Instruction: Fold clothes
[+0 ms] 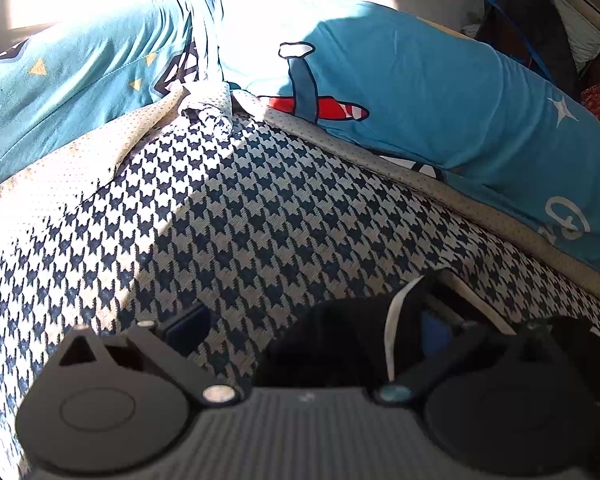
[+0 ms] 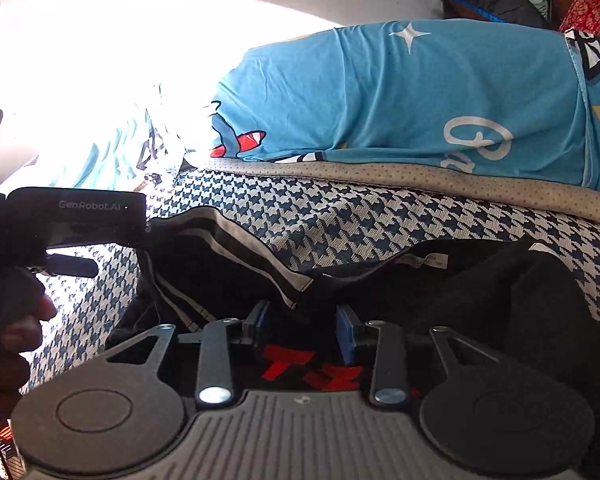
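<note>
In the left wrist view, the left gripper [image 1: 312,328] hangs low over a houndstooth bedcover [image 1: 236,216], its fingers spread wide. A black garment [image 1: 328,344] with a white stripe lies between them, and whether the pads press on it cannot be told. Blue pillows [image 1: 440,92] with cartoon prints lie along the far edge of the bed.

In the right wrist view, the right gripper [image 2: 303,330] stands partly open, its blue pads [image 2: 346,334] apart over the black garment [image 2: 440,288], which lies crumpled on the houndstooth bedcover [image 2: 340,216]. Red lettering shows on the cloth below the gripper. At the left edge, a hand [image 2: 18,320] holds the other gripper's body above the garment's striped end.
</note>
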Motion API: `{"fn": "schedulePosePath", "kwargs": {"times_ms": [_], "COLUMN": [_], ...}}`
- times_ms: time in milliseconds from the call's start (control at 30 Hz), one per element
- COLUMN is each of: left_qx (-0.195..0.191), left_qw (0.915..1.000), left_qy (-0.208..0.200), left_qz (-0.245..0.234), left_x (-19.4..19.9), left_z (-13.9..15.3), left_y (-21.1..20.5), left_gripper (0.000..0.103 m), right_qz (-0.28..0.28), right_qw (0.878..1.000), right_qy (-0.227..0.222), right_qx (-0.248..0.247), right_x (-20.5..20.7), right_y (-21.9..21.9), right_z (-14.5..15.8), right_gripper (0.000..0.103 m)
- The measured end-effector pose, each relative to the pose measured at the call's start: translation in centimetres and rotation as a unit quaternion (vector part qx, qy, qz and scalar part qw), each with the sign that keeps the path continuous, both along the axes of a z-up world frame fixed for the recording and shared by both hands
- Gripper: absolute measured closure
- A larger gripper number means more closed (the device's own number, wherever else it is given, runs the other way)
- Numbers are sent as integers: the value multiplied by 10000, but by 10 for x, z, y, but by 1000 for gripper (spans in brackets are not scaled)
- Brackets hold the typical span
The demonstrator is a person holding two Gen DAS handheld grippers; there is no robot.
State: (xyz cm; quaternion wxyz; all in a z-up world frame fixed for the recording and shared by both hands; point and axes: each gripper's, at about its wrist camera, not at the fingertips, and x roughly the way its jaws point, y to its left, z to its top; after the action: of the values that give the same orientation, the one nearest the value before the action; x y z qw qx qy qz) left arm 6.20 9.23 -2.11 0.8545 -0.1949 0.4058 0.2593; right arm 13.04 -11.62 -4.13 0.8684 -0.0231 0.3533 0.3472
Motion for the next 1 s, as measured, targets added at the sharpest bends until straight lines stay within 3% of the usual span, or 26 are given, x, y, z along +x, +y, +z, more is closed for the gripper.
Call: {"fn": "schedulePosePath", "kwargs": {"times_ms": [167, 200, 233, 333, 600, 767, 900, 1000], "left_qx": [52, 72, 92, 125, 401, 1060, 1139, 1204], "left_qw": [10000, 9999, 9999, 9998, 9988, 9927, 9887, 9836], "left_qy": [31, 36, 42, 39, 168, 519, 963, 1210], "left_qz": [-66, -80, -89, -115, -236, -243, 122, 585], "left_x": [0, 1, 1, 2, 12, 23, 27, 24], "left_z": [0, 0, 0, 1, 0, -6, -22, -30], "left_y": [2, 2, 3, 5, 1, -2, 16, 35], "left_gripper": [0, 0, 0, 0, 0, 0, 0, 0], "right_qz": [-199, -237, -238, -261, -747, -818, -573, -417], "right_qw": [9997, 9995, 9992, 9979, 9920, 9852, 9794, 9814], "right_qy": [-144, -217, -305, -586, -968, -1141, -1250, -1276], "right_qx": [13, -21, -63, -84, 318, 979, 1480, 1370], "right_x": [6, 7, 8, 8, 18, 25, 23, 20], "right_y": [13, 16, 19, 29, 51, 63, 72, 78], "right_z": [-9, -10, -11, -10, -3, -1, 8, 13], "right_gripper": [70, 74, 89, 96, 97, 97, 94, 87]}}
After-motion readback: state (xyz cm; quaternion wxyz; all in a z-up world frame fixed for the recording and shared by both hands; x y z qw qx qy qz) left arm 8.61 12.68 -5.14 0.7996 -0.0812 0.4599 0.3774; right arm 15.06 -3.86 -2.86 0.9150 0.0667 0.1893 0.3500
